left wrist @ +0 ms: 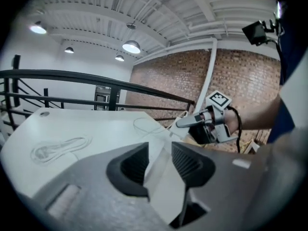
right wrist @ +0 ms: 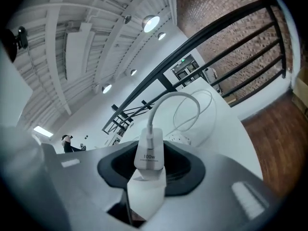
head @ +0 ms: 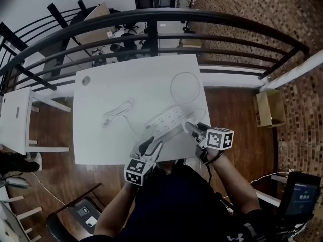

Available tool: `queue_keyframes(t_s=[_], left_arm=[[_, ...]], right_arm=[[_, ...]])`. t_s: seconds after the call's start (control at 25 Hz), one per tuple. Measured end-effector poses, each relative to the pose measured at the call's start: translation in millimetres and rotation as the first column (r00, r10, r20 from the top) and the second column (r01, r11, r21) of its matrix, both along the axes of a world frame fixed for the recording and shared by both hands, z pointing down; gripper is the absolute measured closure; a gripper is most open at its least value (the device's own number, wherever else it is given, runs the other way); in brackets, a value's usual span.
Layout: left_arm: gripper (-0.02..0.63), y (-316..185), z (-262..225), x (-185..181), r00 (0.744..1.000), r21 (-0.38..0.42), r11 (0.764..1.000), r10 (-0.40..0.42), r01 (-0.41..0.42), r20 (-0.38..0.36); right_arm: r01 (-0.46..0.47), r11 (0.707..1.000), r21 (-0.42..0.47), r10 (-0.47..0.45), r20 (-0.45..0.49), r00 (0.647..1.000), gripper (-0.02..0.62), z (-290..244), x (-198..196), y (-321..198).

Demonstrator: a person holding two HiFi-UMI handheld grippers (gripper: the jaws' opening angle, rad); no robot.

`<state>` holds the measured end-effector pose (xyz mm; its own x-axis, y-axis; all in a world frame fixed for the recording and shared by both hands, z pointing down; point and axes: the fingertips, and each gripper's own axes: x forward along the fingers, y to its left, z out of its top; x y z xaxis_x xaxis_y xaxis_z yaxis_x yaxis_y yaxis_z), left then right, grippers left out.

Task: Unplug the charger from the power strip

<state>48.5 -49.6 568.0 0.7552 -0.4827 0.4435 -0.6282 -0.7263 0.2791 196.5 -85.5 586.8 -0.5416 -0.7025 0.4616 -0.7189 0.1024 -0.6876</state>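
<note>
My right gripper (head: 192, 127) is shut on a small white charger (right wrist: 148, 153) marked 100w, held clear of the white power strip (head: 166, 120). The charger's white cable (right wrist: 179, 99) arcs forward and loops across the white table (head: 101, 145). In the right gripper view the power strip (right wrist: 181, 139) lies on the table just beyond the jaws. My left gripper (head: 152, 144) hovers at the strip's near end, above the table. Its jaws stand open, with only white surface showing in the gap. In the left gripper view the right gripper (left wrist: 186, 122) shows at the right, level with the table top.
A second coiled white cable (head: 117, 112) lies on the table's left half, with a round grommet (head: 86, 79) in the far left corner. A black railing (head: 151, 18) runs behind the table. A white bench (head: 15, 117) stands at left and a cardboard box (head: 269, 107) at right.
</note>
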Motion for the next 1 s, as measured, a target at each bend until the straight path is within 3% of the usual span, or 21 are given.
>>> queue_keyframes(t_s=[0.2,0.48,1.0], left_arm=[[0.454,8,-12,-13,0.998,-0.037,0.998,-0.052,0.05,-0.047],[0.454,13,-2,-18,0.998,-0.068,0.996,-0.064,0.063,-0.026],[0.454,18,2,-15,0.998,-0.089,0.995,-0.057,0.054,-0.03]], right_arm=[[-0.049,0.999,-0.018,0.05,0.084,0.995,0.453,2,18,19],[-0.075,0.994,-0.077,0.085,0.143,0.986,0.453,23,24,39],[-0.1,0.974,-0.203,0.12,0.086,0.989,0.453,81,28,57]])
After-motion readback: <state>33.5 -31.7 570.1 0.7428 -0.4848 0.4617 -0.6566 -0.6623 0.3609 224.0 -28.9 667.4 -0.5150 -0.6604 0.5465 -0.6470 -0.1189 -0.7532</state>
